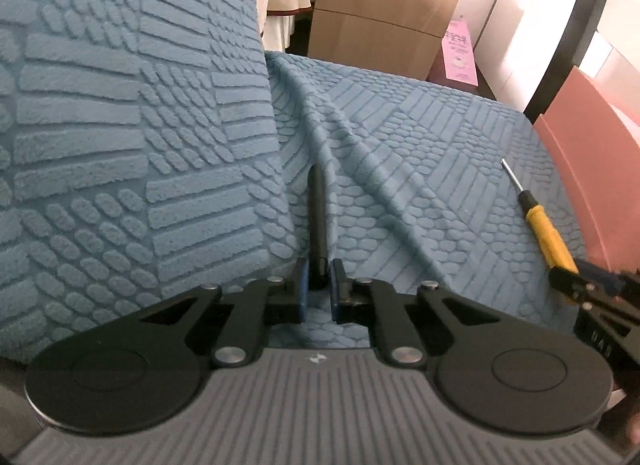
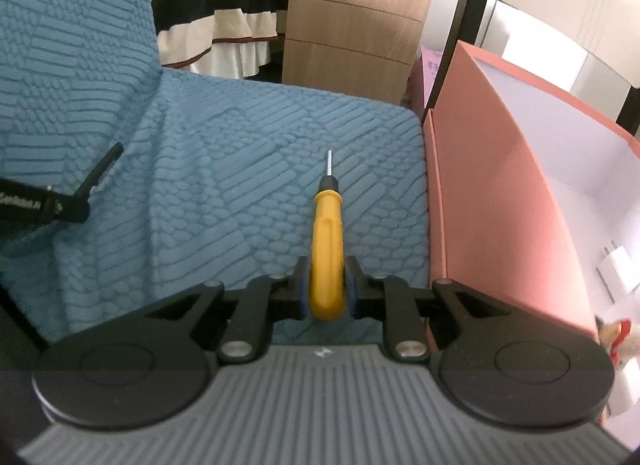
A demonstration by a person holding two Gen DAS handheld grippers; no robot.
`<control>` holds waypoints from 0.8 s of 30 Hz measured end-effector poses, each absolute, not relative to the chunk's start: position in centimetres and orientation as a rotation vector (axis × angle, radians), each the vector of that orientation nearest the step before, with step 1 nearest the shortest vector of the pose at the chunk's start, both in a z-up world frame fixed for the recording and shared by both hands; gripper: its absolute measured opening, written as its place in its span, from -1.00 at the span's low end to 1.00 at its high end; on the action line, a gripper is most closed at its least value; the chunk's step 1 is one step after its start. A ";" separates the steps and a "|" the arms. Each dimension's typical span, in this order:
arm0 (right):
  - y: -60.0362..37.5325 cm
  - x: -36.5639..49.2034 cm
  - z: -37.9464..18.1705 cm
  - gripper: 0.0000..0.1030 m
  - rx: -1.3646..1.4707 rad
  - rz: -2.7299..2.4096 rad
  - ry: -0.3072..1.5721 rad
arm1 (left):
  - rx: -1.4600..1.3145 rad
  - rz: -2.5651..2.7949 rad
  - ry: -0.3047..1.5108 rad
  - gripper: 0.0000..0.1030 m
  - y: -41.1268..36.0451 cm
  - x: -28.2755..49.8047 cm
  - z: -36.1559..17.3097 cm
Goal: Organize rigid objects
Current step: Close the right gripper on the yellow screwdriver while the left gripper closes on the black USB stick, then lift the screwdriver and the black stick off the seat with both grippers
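In the left wrist view my left gripper [image 1: 320, 277] is shut on the near end of a thin black rod [image 1: 318, 209], which points away along a fold of the blue textured sofa cover [image 1: 400, 153]. My right gripper [image 2: 327, 273] is shut on the handle of a yellow screwdriver [image 2: 326, 233], whose black collar and metal tip point away over the seat. The left wrist view also shows the screwdriver [image 1: 548, 229] at the right, with the right gripper [image 1: 592, 285] around its handle. At the left edge of the right wrist view, the left gripper [image 2: 76, 205] holds the black rod [image 2: 102, 169].
An open pink box [image 2: 480, 193] with a white inside stands against the seat's right edge; a white charger [image 2: 618, 269] and a small plush item [image 2: 616, 333] lie in it. Behind the sofa are a wooden drawer cabinet [image 2: 356, 29] and a striped cloth [image 2: 216, 5].
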State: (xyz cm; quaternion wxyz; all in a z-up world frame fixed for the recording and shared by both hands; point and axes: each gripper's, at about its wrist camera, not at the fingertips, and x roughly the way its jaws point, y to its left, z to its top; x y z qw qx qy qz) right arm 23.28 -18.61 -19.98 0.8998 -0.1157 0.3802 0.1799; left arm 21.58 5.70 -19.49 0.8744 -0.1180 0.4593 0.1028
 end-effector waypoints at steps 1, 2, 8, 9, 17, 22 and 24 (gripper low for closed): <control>-18.7 23.0 -20.0 -0.59 -0.237 0.372 0.789 | -0.256 0.215 0.953 -0.75 5.7 21.4 -19.3; -18.7 22.8 -20.0 -0.59 -0.236 0.372 0.789 | -0.264 0.213 0.951 -0.75 5.8 21.5 -19.4; -19.2 21.3 -19.5 -0.61 -0.238 0.375 0.782 | -0.262 0.195 0.929 -0.75 4.9 20.3 -18.7; -19.4 21.1 -19.5 -0.61 -0.234 0.376 0.787 | -0.261 0.191 0.927 -0.75 4.7 20.2 -18.6; -19.4 19.6 -19.6 -0.61 -0.242 0.385 0.817 | -0.300 0.201 0.948 -0.75 4.9 20.0 -19.5; -19.5 19.9 -19.9 -0.59 -0.235 0.394 0.829 | -0.390 0.191 0.980 -0.74 5.6 20.5 -20.5; -19.5 20.4 -20.1 -0.59 -0.215 0.403 0.842 | -0.399 0.192 0.980 -0.74 5.8 20.7 -20.7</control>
